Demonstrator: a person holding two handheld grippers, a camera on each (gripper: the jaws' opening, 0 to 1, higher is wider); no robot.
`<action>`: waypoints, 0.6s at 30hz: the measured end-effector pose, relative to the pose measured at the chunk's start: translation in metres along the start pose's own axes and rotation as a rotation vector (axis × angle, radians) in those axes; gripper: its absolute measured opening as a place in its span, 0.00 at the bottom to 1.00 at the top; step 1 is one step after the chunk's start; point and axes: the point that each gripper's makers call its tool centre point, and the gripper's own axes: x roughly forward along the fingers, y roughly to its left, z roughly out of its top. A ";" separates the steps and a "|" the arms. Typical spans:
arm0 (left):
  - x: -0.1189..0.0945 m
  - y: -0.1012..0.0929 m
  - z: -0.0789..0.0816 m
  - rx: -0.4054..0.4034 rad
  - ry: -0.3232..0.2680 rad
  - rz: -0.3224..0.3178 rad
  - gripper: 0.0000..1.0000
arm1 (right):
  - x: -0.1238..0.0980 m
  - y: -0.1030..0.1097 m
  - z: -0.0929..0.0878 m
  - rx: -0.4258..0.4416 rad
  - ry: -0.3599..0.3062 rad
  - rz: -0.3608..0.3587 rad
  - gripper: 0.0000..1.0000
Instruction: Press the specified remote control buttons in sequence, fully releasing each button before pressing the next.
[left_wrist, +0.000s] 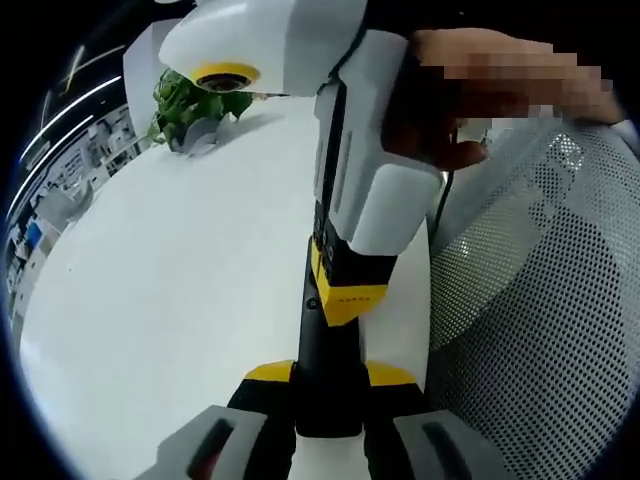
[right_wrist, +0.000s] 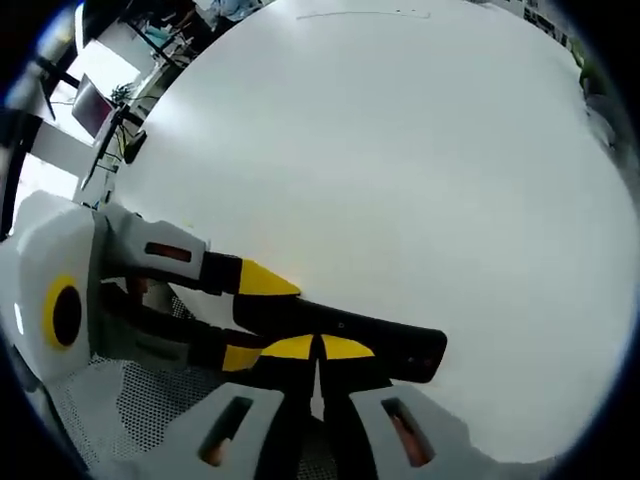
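Left gripper (left_wrist: 327, 425) clamps the slim black remote (left_wrist: 325, 340).

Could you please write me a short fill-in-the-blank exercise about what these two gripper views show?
1. The left gripper holds a long black ___ between its jaws.
2. The right gripper has its ___-coloured tips set against the remote.
3. The table is plain ___.
4. In the left gripper view, a ___ plant stands at the table's far edge.

Missing words: remote; yellow; white; green
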 end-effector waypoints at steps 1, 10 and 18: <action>0.000 0.000 0.000 -0.001 0.000 0.000 0.24 | 0.000 0.001 0.000 0.001 0.002 -0.007 0.00; 0.000 0.000 0.000 -0.003 -0.001 0.003 0.23 | 0.002 0.000 0.001 -0.114 0.022 -0.089 0.00; 0.000 0.000 0.000 -0.004 -0.009 0.003 0.24 | 0.002 -0.002 0.002 -0.071 -0.004 -0.060 0.00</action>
